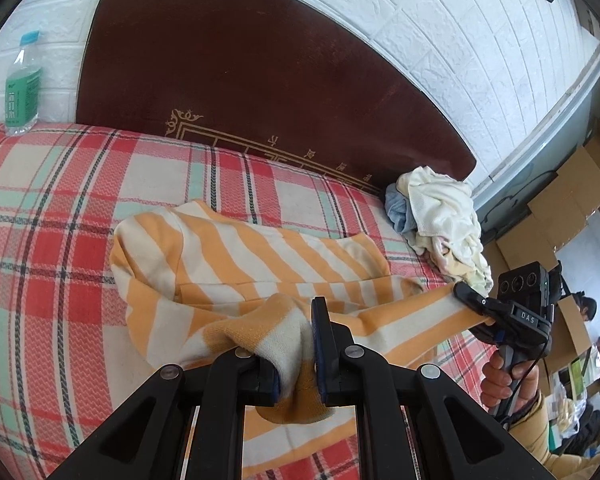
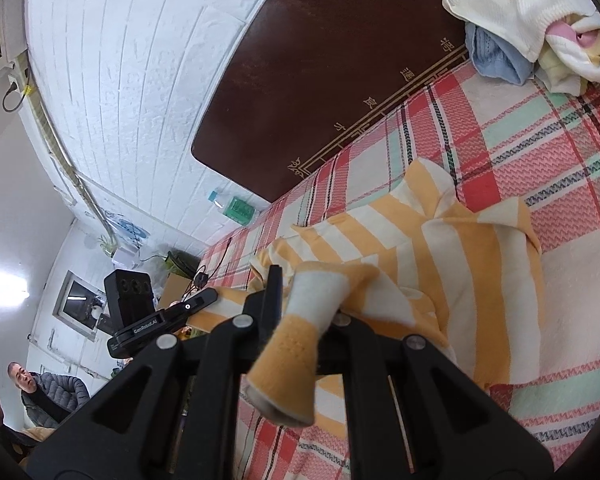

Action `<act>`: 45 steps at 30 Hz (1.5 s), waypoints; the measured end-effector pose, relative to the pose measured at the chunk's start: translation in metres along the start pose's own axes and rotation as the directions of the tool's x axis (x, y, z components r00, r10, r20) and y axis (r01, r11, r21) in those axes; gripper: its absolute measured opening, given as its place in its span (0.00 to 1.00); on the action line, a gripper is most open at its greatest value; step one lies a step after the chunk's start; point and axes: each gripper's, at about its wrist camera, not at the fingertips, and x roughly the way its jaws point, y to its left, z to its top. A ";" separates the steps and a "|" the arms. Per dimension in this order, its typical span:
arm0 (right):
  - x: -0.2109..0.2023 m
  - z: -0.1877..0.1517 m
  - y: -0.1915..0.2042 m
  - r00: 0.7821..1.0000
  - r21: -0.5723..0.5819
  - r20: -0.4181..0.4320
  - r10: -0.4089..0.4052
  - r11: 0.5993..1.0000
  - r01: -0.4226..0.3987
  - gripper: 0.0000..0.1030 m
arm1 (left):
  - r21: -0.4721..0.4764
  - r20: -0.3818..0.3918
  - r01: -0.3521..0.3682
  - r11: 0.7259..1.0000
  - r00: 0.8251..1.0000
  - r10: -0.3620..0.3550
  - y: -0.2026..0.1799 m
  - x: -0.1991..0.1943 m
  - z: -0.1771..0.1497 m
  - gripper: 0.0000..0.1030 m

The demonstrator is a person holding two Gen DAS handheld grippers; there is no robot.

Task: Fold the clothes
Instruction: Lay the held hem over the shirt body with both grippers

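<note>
1 striped top (image 1: 260, 256), L gripper (image 1: 300, 360) & R gripper (image 2: 300, 312) each clamping 1 cuff, 1 bottle (image 1: 22, 84)

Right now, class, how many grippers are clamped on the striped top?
2. The left gripper grips a cuff at the near edge of the striped top; the right gripper pinches the other sleeve, out toward the bed's edge. No others show.

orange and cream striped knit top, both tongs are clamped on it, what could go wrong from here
1. The left tongs pinch only a bunched cuff of the orange and cream striped knit top, so it may slip out when pulled.
2. The right tongs also hold just a narrow cuff end, so the fold could come out skewed.
3. The crumpled cream and blue clothes pile lies close by and might get dragged.
</note>
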 end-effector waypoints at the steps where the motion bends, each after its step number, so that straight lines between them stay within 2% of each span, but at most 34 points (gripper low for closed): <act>1: 0.000 0.000 -0.001 1.000 0.002 0.001 -0.002 1.000 0.002 0.09 | -0.001 0.001 0.001 1.000 1.000 -0.001 0.000 0.000 0.000 0.10; 16: 0.008 0.007 -0.009 1.000 0.020 0.003 -0.017 1.000 0.017 0.09 | -0.023 -0.001 0.014 1.000 1.000 -0.014 0.005 0.003 0.004 0.10; 20: 0.012 0.010 -0.014 1.000 0.029 -0.001 -0.023 0.999 0.023 0.09 | -0.036 -0.006 0.014 0.999 1.000 -0.014 0.007 0.004 0.006 0.14; 33: 0.029 0.019 -0.037 0.997 0.062 -0.038 -0.064 0.996 0.066 0.10 | -0.093 -0.040 0.015 0.996 0.999 -0.019 0.021 0.019 0.014 0.14; 38: 0.033 0.021 -0.044 0.996 0.074 -0.043 -0.073 0.994 0.076 0.10 | -0.099 -0.052 0.005 0.995 0.999 -0.010 0.023 0.024 0.015 0.19; 45: 0.040 0.024 -0.052 0.995 0.090 -0.058 -0.087 0.992 0.092 0.10 | -0.109 -0.061 0.003 0.994 0.998 -0.009 0.026 0.028 0.018 0.19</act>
